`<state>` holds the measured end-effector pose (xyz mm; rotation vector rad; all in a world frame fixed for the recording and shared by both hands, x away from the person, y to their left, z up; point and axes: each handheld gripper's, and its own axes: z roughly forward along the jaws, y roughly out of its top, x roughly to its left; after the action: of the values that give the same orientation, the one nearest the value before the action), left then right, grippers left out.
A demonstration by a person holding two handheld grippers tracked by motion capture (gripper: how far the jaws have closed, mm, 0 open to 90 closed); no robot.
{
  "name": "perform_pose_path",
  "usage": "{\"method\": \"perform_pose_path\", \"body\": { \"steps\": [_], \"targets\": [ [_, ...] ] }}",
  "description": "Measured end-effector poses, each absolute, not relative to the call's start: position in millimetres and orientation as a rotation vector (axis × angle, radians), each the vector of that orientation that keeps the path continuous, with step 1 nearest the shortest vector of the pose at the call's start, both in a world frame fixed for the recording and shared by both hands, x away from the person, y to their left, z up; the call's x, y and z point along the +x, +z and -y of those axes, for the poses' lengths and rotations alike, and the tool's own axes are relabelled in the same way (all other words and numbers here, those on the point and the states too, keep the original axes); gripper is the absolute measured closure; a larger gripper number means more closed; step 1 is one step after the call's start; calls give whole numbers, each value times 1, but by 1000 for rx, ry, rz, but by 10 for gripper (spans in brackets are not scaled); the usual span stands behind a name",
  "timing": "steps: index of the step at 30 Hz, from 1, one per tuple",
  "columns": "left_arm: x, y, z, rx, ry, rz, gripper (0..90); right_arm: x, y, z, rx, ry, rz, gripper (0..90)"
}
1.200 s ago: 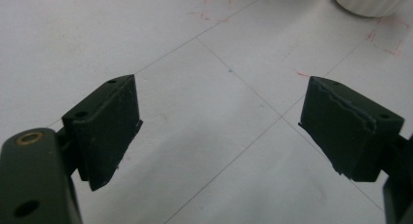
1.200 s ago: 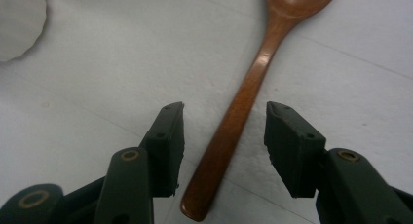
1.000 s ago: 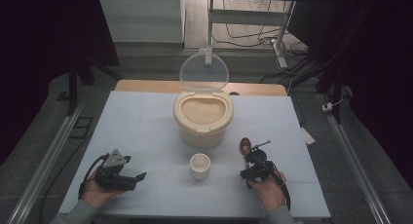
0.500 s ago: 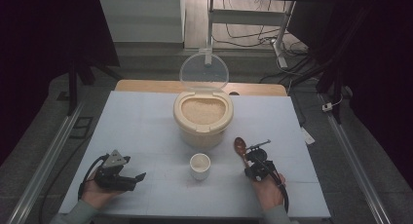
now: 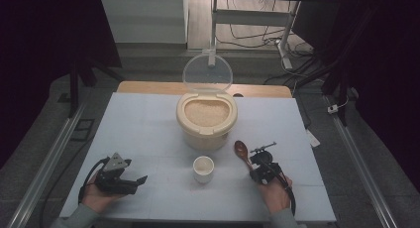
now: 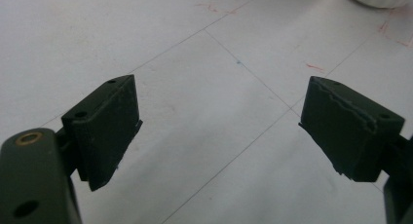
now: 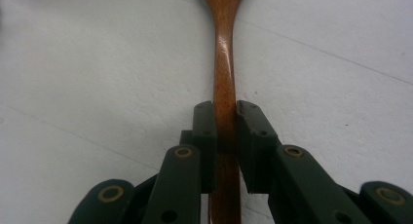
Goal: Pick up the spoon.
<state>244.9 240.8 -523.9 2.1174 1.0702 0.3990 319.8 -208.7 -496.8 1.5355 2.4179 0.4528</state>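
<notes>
wooden spoon (image 7: 225, 63) – clenched by its handle in your right hand-held gripper (image 7: 226, 131), jaws just closed, on the surface (image 5: 148, 124) beside the cup (image 5: 203, 168); left hand-held gripper (image 6: 219, 131) released.

No readable text, label or number anywhere.
</notes>
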Motion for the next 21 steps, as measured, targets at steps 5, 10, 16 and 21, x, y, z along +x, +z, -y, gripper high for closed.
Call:
{"method": "perform_pose_path", "body": {
  "steps": [5, 10, 16, 21],
  "targets": [
    [245, -525, -241, 2120, 401, -1073, 142, 319, -490, 219, 1528, 536, -2414, 794],
    [245, -525, -241, 2120, 403, -1077, 142, 318, -487, 224, 1518, 579, -2430, 794],
    [246, -526, -241, 2122, 407, -1084, 143, 314, -477, 236, 1437, 651, -2471, 793],
    [246, -526, -241, 2121, 418, -1091, 143, 311, -471, 243, 1361, 682, -2503, 793]
  ]
}}
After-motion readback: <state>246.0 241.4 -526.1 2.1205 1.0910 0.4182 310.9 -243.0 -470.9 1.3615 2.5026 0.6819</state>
